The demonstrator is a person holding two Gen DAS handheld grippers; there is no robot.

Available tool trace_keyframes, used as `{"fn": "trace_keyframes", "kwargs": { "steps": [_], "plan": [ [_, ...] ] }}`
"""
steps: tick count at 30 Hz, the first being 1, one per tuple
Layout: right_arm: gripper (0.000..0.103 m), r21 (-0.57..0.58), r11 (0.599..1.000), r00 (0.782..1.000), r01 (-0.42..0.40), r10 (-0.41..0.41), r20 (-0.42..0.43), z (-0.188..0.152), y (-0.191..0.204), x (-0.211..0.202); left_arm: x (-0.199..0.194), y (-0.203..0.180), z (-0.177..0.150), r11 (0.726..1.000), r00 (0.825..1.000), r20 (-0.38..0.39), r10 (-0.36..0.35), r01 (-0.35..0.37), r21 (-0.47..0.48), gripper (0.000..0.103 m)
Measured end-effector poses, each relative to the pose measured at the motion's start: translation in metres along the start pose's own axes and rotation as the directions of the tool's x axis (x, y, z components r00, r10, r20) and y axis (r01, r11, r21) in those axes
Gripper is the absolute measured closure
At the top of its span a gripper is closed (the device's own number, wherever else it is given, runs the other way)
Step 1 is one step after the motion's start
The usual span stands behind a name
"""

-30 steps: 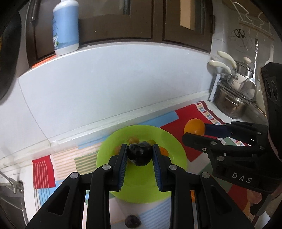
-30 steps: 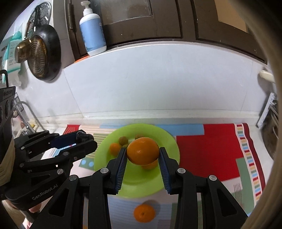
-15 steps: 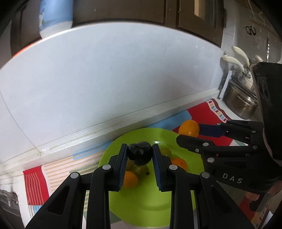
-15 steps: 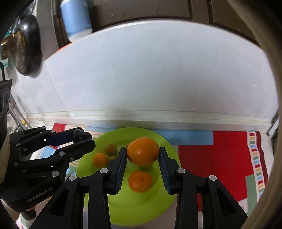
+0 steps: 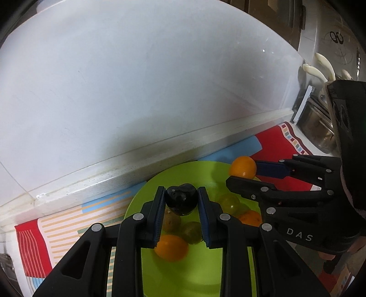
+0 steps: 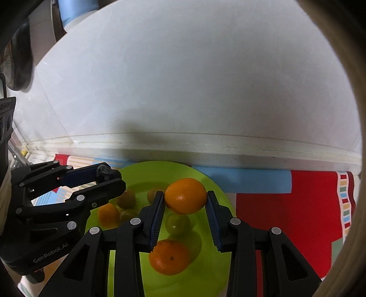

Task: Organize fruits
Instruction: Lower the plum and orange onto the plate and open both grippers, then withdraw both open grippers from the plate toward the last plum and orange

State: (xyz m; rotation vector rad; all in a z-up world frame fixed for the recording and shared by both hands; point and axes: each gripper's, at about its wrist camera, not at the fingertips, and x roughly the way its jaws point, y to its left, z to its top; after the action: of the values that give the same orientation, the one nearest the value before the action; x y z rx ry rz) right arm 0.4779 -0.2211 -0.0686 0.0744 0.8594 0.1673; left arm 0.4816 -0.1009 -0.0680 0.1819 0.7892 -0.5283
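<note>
My left gripper (image 5: 181, 201) is shut on a small dark plum (image 5: 181, 201), held over the far left part of the green plate (image 5: 194, 274). My right gripper (image 6: 185, 200) is shut on an orange (image 6: 185, 196) above the plate's (image 6: 205, 269) middle. On the plate lie another orange (image 6: 169, 257), a smaller orange (image 6: 108, 212) and several green grapes (image 6: 177, 223). Each gripper shows in the other's view: the right one (image 5: 246, 174) with its orange (image 5: 243, 167) at the right, the left one (image 6: 109, 177) at the left.
The plate sits on a colourful patterned mat (image 6: 286, 205) against a white backsplash (image 5: 137, 91). A metal pot and white-handled utensils (image 5: 320, 70) stand at the far right in the left wrist view. A blue bottle (image 6: 75, 11) stands on the ledge above.
Both grippers have moved forward and down toward the plate and the wall, each still holding its fruit. The plate's fruits now lie beneath the fingers, and the loose fruits near the mat's front are out of view.
</note>
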Motion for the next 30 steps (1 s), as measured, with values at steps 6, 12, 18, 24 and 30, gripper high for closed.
{"fn": "trace_keyframes", "kwargs": {
  "steps": [6,12,18,24,30],
  "plan": [
    [0.065,0.009,1.0,1.0,-0.006,0.006,-0.005,-0.002,-0.001,0.002,0.0,0.0,-0.001,1.0,1.0,0.003,0.0,0.0,-0.004,0.071],
    [0.053,0.014,1.0,1.0,0.01,-0.01,0.021,-0.007,0.002,-0.016,-0.017,0.0,-0.005,0.999,0.999,0.029,0.036,-0.036,-0.004,0.071],
    [0.053,-0.017,0.999,0.996,0.04,-0.039,0.076,-0.018,0.013,-0.05,-0.047,-0.002,-0.007,0.998,0.997,0.065,0.052,-0.051,-0.023,0.068],
    [0.053,-0.011,0.999,0.991,0.03,-0.029,0.127,-0.025,0.024,-0.088,-0.079,-0.007,-0.011,0.997,0.994,0.096,0.06,-0.056,-0.045,0.068],
    [0.053,-0.004,0.999,0.985,0.041,-0.04,0.166,-0.029,0.037,-0.116,-0.115,-0.014,-0.022,0.997,0.988,0.136,0.074,-0.069,-0.043,0.06]
  ]
}}
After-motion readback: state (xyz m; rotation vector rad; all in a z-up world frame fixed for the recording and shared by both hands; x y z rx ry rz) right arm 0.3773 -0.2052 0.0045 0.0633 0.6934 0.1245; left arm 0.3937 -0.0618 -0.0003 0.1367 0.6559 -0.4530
